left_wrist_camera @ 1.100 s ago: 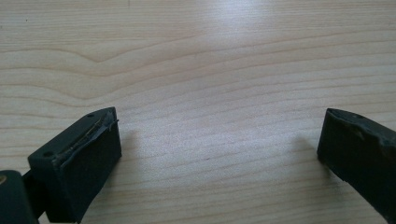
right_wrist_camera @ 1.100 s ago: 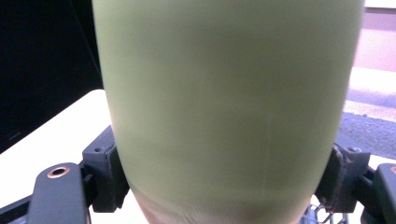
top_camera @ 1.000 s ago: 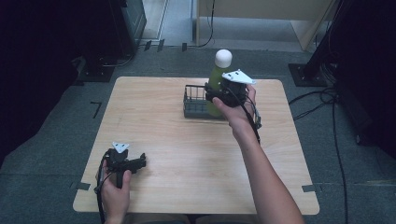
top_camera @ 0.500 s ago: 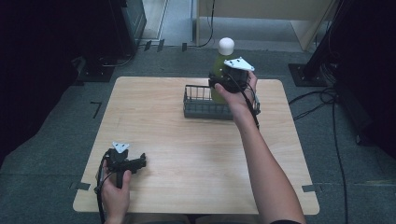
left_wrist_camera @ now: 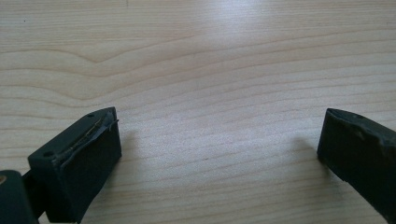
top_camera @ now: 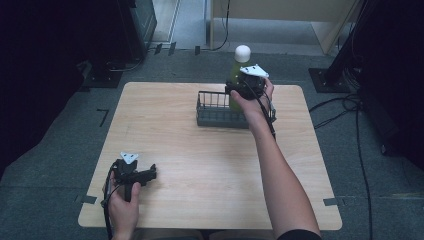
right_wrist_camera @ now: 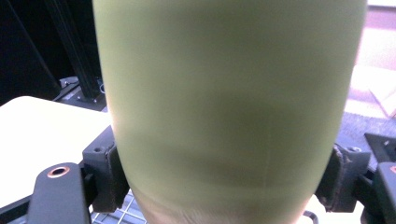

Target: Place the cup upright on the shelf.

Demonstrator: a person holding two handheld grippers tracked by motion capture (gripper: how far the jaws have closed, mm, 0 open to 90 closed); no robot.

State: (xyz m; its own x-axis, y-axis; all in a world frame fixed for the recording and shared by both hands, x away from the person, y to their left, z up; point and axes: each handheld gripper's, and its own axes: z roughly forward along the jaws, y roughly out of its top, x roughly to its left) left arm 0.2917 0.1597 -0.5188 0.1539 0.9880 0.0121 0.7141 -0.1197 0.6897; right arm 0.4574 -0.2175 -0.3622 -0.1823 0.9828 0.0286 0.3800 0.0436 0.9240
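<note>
A green bottle with a white cap stands upright in my right gripper, held above the right end of a dark wire basket at the back of the table. Up close, the bottle's green body sits squeezed between both black pads, which press on its sides. My left gripper rests low on the wooden table near the front left corner. Its jaws stand wide apart over bare wood, with nothing between the fingers.
The basket is the only other object on the tabletop, at the back centre. Dark stands and cables lie on the floor around the table. A pale cabinet stands behind the far edge.
My right gripper has carried the bottle up and toward the far edge, from inside the basket's right end to just above and behind it. The left gripper has stayed put.
</note>
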